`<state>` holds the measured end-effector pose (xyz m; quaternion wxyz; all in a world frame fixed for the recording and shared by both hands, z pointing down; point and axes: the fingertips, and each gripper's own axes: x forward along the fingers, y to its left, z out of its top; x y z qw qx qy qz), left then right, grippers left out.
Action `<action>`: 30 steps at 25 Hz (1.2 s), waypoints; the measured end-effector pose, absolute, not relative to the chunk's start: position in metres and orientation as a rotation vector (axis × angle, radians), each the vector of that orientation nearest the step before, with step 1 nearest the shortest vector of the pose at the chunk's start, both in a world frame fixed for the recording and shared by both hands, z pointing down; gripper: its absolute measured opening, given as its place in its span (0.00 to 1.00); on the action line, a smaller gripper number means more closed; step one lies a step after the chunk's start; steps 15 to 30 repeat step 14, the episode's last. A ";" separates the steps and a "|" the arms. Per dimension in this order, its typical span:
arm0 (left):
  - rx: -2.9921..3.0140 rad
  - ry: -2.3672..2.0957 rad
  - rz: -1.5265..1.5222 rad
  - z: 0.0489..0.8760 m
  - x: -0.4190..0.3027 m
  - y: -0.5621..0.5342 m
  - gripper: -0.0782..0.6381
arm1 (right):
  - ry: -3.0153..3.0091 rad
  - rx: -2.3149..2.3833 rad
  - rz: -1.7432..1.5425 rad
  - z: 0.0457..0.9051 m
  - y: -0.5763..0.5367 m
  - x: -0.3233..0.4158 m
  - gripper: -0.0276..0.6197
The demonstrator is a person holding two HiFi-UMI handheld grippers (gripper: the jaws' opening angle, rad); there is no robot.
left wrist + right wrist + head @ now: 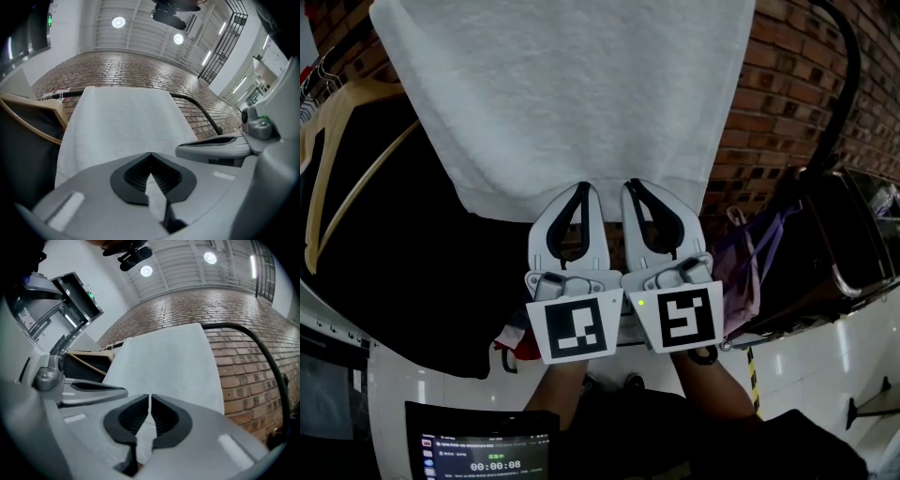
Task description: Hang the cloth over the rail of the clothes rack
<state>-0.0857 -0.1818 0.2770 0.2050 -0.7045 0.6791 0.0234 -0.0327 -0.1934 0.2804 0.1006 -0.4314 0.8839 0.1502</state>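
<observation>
Black rack rail (234, 326) with white cloth (164, 366) over it, wooden hanger (347, 108) alongside.

Indoor studio-type room, brick wall (787, 94), clothes rail (234, 326) w/ wooden hanger (337, 187), white tile floor (806, 375), ceiling spots (118, 21)

Both the left gripper (584, 187) and the right gripper (630, 186) are pale grey plastic shells with black ribbed pads (138, 174) lining teardrop-shaped openings, each bearing a white cube printed with a black square marker, the right cube (686, 319) showing a small green light (640, 303).
</observation>
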 end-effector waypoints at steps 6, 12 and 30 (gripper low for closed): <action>-1.962 1.895 0.064 0.277 -0.086 -0.180 0.12 | 2.610 -1.273 0.431 0.281 -0.192 -0.033 0.08; -1.955 1.900 0.060 0.277 -0.087 -0.176 0.12 | 2.609 -1.265 0.433 0.281 -0.188 -0.033 0.08; -1.954 1.901 0.061 0.276 -0.088 -0.175 0.12 | 2.606 -1.262 0.435 0.280 -0.187 -0.034 0.08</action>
